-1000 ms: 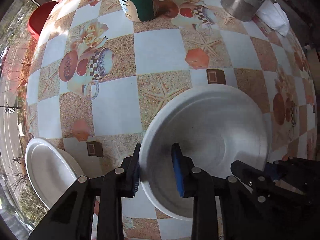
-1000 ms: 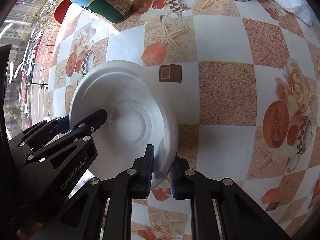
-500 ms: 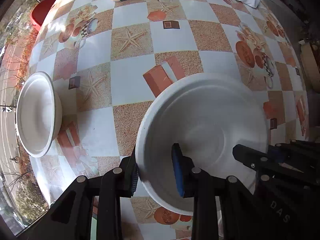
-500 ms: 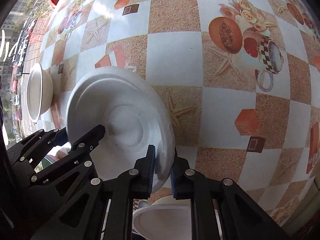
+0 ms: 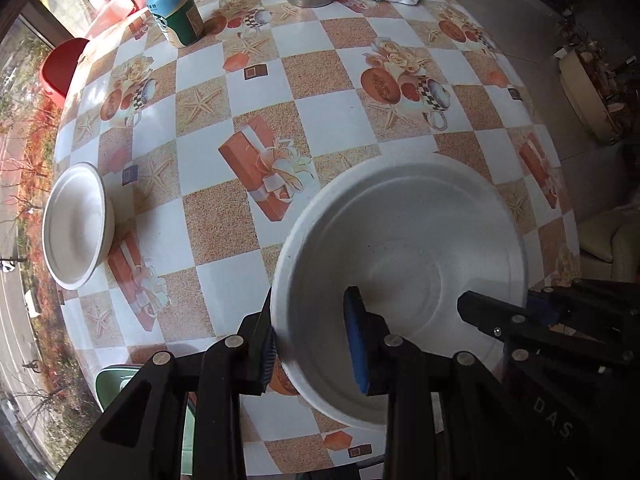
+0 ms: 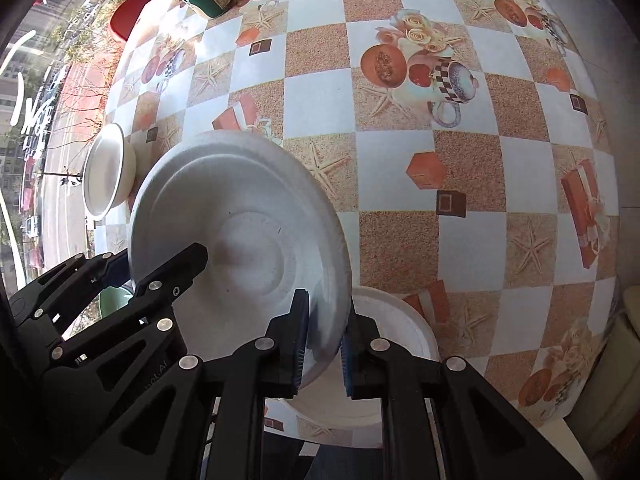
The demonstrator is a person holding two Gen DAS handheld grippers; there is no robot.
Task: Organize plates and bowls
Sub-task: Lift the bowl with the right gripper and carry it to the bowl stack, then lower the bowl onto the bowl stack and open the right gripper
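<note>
Above the tabletop (image 5: pixel 332 120), left tongs (image 5: pixel 312 344) and right tongs (image 6: pixel 323 332) are each clamping opposite rims of one white plate (image 5: pixel 404 256).

A plate (image 6: pixel 240 240) held above a table (image 6: pixel 460 240), a bowl (image 5: pixel 76 224) to the plate's left, another plate (image 6: pixel 400 320) beneath it, a bottle (image 5: pixel 176 16) far behind.

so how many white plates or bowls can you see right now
3: a plate gripped on opposite rims by the left tongs and right tongs, a bowl at the table's left edge, another plate beneath the right tongs. Others may be hidden.
</note>
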